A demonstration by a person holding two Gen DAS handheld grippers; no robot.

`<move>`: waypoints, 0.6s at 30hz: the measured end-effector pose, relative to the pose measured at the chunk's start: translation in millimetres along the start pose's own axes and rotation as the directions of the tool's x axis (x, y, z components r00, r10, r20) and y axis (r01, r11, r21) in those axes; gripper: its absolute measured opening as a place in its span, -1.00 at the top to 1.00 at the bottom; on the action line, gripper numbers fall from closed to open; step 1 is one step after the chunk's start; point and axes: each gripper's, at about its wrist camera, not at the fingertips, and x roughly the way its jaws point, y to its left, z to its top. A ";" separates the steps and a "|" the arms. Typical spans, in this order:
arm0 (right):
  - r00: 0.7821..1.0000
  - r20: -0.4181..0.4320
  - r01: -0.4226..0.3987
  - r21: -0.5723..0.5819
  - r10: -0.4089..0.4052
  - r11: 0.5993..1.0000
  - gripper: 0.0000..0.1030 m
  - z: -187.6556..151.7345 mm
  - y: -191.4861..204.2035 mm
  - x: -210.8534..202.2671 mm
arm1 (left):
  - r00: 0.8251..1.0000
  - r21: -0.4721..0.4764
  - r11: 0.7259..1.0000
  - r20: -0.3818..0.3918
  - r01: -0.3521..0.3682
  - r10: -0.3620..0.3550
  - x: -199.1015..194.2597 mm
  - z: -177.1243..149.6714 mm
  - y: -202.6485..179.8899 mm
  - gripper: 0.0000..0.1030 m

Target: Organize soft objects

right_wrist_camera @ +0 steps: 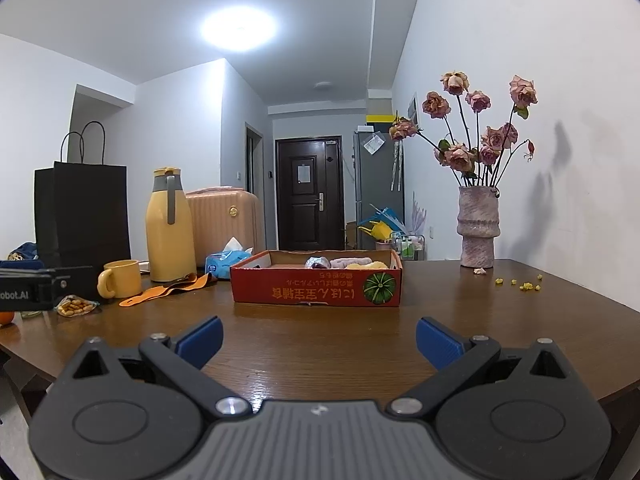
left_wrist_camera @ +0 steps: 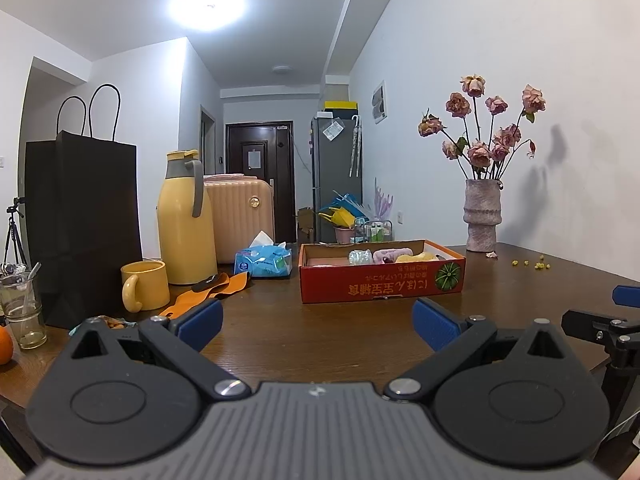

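Left wrist view first: the left tongs [left_wrist_camera: 318,326] hang wide apart and empty above the bare table [left_wrist_camera: 320,344]. Straight ahead sits the red box [left_wrist_camera: 382,282], with a pink roll [left_wrist_camera: 392,255], a yellow piece [left_wrist_camera: 418,257] and a silvery bundle [left_wrist_camera: 360,257] already lying inside. An orange strap [left_wrist_camera: 212,292] lies loose on the table, just beside the mug [left_wrist_camera: 145,286] and in front of the flask [left_wrist_camera: 185,220].

Right wrist view: the right tongs [right_wrist_camera: 319,340] are just as wide, holding nothing, squared up to the box [right_wrist_camera: 318,288]. The strap [right_wrist_camera: 168,289] lies off to the left, well apart from the box.

If the strap is what's left, I'd reach with the left tongs, pinch it mid-length so both ends lift together, and carry it clear of the mug before lowering it over the box rim.
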 end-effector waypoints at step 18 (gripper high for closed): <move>1.000 0.003 -0.002 -0.006 0.002 1.000 -1.00 1.5 0.6 0.5 | 1.000 -0.002 1.000 -0.004 -0.005 0.005 1.0 0.2 -0.1 -1.00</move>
